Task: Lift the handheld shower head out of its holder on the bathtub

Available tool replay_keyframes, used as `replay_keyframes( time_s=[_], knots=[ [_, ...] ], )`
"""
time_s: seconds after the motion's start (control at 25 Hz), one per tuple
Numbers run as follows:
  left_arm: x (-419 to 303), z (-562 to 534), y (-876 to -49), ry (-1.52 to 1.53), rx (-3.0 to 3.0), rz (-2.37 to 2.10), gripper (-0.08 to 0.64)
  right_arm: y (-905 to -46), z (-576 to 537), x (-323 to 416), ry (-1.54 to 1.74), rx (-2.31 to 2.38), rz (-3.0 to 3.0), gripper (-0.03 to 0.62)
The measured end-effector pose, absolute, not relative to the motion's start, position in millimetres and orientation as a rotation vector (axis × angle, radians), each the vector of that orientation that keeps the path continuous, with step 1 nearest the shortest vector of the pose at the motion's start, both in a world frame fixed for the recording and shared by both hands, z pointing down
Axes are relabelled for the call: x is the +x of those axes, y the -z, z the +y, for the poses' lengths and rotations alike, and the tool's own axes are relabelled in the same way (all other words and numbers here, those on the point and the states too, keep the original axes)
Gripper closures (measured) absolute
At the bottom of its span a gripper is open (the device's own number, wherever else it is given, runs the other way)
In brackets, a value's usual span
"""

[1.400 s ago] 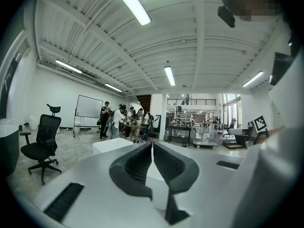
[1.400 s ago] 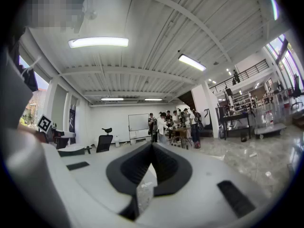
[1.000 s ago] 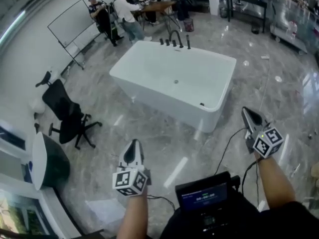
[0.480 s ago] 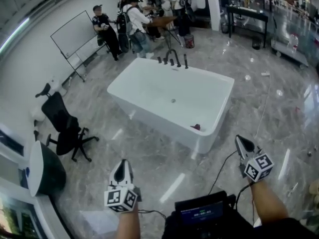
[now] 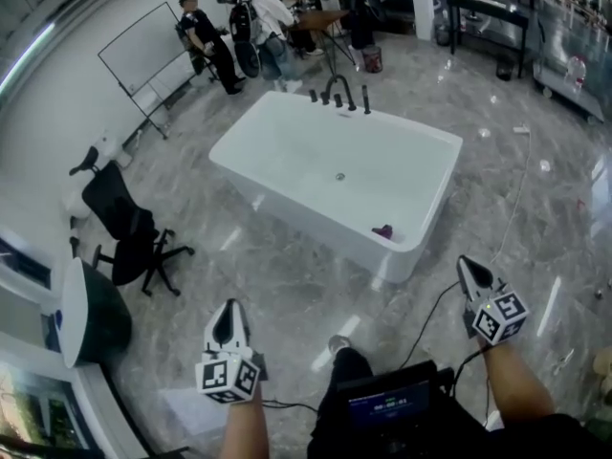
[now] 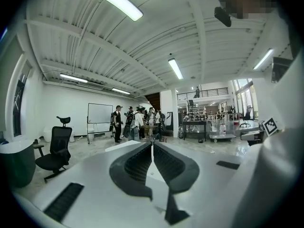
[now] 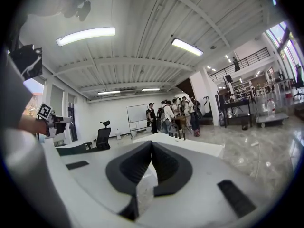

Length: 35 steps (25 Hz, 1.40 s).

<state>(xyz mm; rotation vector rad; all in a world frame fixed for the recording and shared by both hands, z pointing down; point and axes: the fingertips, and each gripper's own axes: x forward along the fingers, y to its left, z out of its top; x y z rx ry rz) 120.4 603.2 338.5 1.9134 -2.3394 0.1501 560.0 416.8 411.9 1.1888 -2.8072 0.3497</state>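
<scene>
While your left tool [image 5: 229,310] and right tool [image 5: 469,267] both sit closed and empty, well short of the tub [image 5: 323,231], the shower head [image 5: 365,102] stands upright among the fittings [image 5: 326,98] on its far rim, ahead across the tub, likely nearer your right tool.

Large open-plan lab or demo hall, not home bathroom. Evidence: freestanding white bathtub [image 5: 316,220] alone mid-floor, black taps [image 5: 339,92] on its far rim; polished grey stone floor [image 5: 287,295]; rolling whiteboard [image 5: 143,51]; black office chair [image 5: 120,223]; group of people [image 5: 253,17] round table [image 5: 320,17]; workbench [image 5: 492,8] at far wall; ribbed industrial ceiling [image 6: 142,37] with strip lights [image 6: 175,68]; mezzanine railing [image 6: 204,93].
</scene>
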Motion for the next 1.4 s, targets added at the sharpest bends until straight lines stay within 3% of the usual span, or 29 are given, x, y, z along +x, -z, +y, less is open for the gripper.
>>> replay_keyframes(
  time_s=[0.32,1.04,1.4],
  knots=[
    [66.4,545.7,-359.0,-0.119,1.943,-2.291,0.54,-415.9,364.8,516.7,-0.308,1.237,-2.747,0.586],
    [-179.5,386.2,-356.2,-0.048,2.018,-2.247,0.54,-385.5,213.3,255.6,-0.282,1.31,-2.776,0.586],
    [-220.7,335.1,-365.9,-0.07,2.054,-2.23,0.539,-398.9,163.8,216.7,-0.268,1.342,-2.717,0.586]
  ],
)
